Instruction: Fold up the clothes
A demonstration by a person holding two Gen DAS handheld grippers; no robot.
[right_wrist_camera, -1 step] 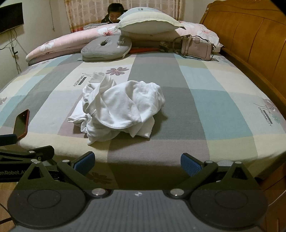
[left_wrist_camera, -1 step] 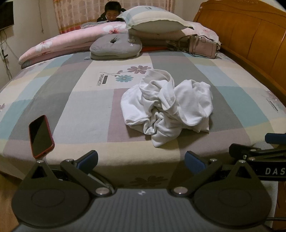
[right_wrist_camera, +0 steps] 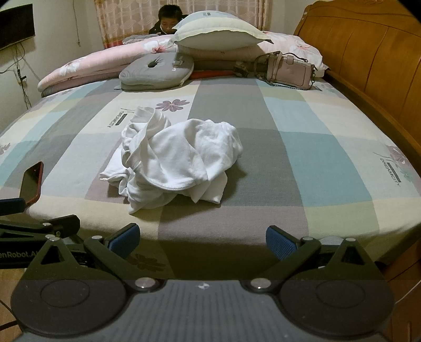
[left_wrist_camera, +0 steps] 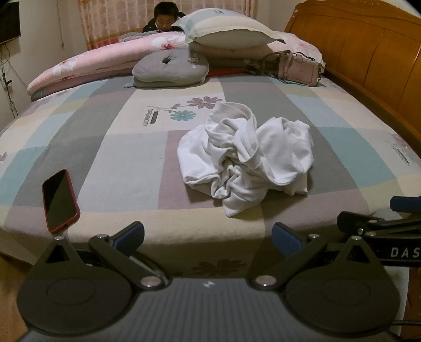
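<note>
Left gripper (left_wrist_camera: 208,234) level at the near edge of the bed (left_wrist_camera: 118,147), jaws spread wide, holding nothing. Right gripper (right_wrist_camera: 202,236) beside it at the same edge, jaws also wide apart, nothing held. Both point across the bed.

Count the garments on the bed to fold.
1 that I can tell: a crumpled white garment heaped mid-bed on the checked sheet, ahead of both open grippers, left gripper and right gripper. The bundle could hide a second piece.

Checked bed (left_wrist_camera: 110,147) with wooden headboard (left_wrist_camera: 368,52) — pink curtains (right_wrist_camera: 126,18) behind.
</note>
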